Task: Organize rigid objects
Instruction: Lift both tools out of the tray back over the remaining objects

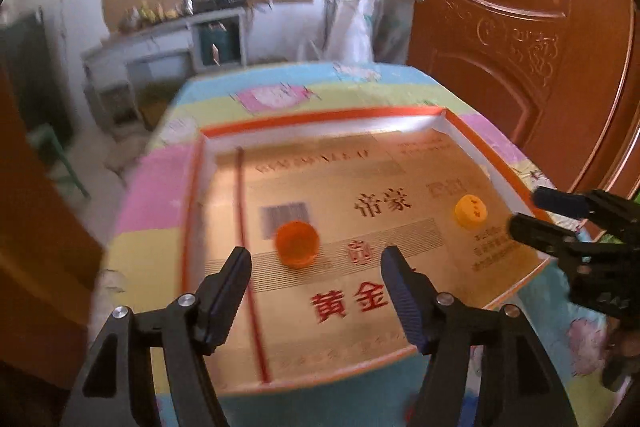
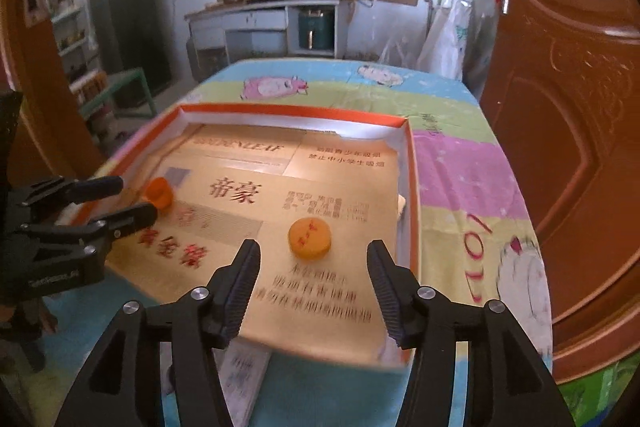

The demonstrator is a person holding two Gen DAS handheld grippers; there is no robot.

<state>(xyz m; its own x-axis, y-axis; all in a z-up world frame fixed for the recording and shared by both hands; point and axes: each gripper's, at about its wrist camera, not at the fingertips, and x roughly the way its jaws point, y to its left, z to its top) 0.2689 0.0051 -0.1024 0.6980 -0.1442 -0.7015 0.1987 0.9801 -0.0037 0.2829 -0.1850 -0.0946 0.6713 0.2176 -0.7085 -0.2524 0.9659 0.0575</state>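
Left wrist view: left gripper (image 1: pixel 316 259) jaws spread, nothing between; orange cap (image 1: pixel 297 243) lies open-side-up just ahead in tray (image 1: pixel 320 117). Right gripper (image 2: pixel 313 259) likewise unclasped; yellow cap (image 2: pixel 310 238) flat near tray's right wall. Caps apparently deposited there for sorting.

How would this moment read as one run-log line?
left gripper: open | right gripper: open | orange cap, yellow cap: in tray

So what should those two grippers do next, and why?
Probably draw both back from the tray. Each cap, orange and yellow, already lies on its gold liner, and both hand-held grippers, left and right, stand open, empty.
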